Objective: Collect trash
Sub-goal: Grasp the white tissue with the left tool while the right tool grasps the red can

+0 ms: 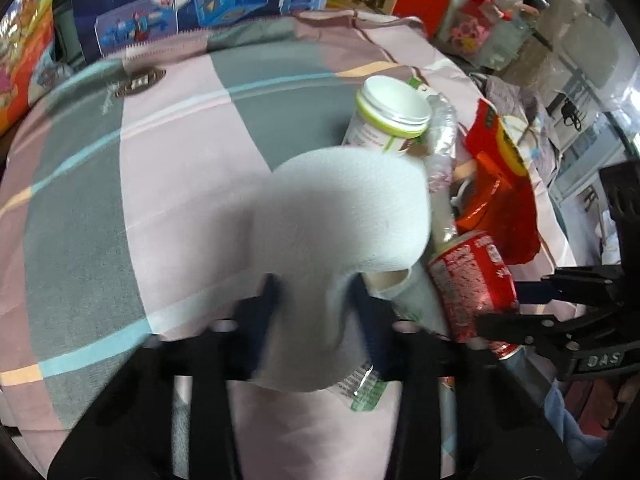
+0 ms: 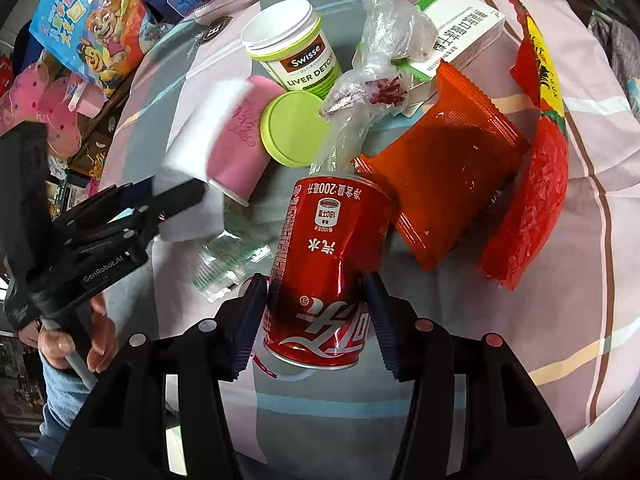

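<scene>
A dented red cola can [image 2: 324,264] lies on the checked cloth [image 2: 580,320], and my right gripper [image 2: 316,312] is shut on it, a pad pressing each side. In the left wrist view the same can [image 1: 472,284] shows at the right with the right gripper [image 1: 516,308] on it. My left gripper [image 1: 314,292] is shut on a white foam sleeve [image 1: 340,208] that wraps a pink paper cup [image 2: 240,136]. From the right wrist view the left gripper [image 2: 180,204] clamps the sleeve's lower edge. The sleeve hides most of the cup in the left view.
An open Swisse jar [image 2: 296,52], its green lid [image 2: 292,128], a crumpled clear bag [image 2: 372,80], an orange wrapper [image 2: 440,176], a red bag [image 2: 532,200] and a white box [image 2: 460,28] crowd the cloth. A hand [image 2: 60,344] holds the left gripper's handle.
</scene>
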### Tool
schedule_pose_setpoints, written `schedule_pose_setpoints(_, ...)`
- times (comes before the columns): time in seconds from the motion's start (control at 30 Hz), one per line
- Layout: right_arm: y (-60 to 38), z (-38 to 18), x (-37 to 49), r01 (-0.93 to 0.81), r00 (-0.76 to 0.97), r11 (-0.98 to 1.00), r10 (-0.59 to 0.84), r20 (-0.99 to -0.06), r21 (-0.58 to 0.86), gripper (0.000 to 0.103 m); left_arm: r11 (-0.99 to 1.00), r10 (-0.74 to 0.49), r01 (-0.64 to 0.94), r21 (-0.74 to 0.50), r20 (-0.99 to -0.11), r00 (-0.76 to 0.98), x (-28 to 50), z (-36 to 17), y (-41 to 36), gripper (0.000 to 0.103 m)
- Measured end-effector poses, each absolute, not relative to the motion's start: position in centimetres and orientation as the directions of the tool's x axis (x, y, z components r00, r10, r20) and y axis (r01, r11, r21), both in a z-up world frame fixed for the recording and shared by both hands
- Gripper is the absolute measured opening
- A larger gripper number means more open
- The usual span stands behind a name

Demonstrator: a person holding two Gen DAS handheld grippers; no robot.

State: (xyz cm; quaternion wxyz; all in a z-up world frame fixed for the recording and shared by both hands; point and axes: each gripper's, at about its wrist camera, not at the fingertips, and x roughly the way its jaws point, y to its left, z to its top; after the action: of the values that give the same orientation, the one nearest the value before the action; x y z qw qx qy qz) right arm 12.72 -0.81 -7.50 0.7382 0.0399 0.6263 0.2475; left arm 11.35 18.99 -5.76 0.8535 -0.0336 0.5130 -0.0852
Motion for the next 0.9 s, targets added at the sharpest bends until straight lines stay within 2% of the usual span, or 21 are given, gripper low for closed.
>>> schedule_pose_setpoints(0.07,-0.6,-7.6,12.7,-0.317,0.092,0.876,0.410,-0.907,0.364,0.052,0.982,-0.186,0.115,-0.148,-0.860,0.475,10.8,-4.9,18.8,0.013)
schedule_pose_setpoints(0.17,0.1,-7.7,12.9,-0.329,0.102,0.875,0.408,-0.907,0.356,0.053,0.987,-0.159,0.105,-0.122,-0.844,0.512,9.7,-3.5,18.7,0.008)
schedule_pose_setpoints(0.4,-0.4,-5.2,12.5,-0.348,0.165,0.853,0.463,-0.871,0.388,0.046,0.991,-0.134,0.056,-0.126,-0.805,0.578,8.6,-0.2,19.3,0.007)
schedule_pose_setpoints(0.67,-4.4,-1.3,13.1,-0.321,0.258,0.839,0.523,-0.812,0.439,0.045,0.983,-0.181,0.111,-0.143,-0.743,0.645,7.9,4.3,16.8,0.007)
schedule_pose_setpoints(0.9,-5.8,-4.5,11.6,-0.346,0.164,0.858,0.453,-0.876,0.379,0.045,0.980,-0.197,0.139,-0.141,-0.753,0.627,8.3,3.6,13.6,0.007)
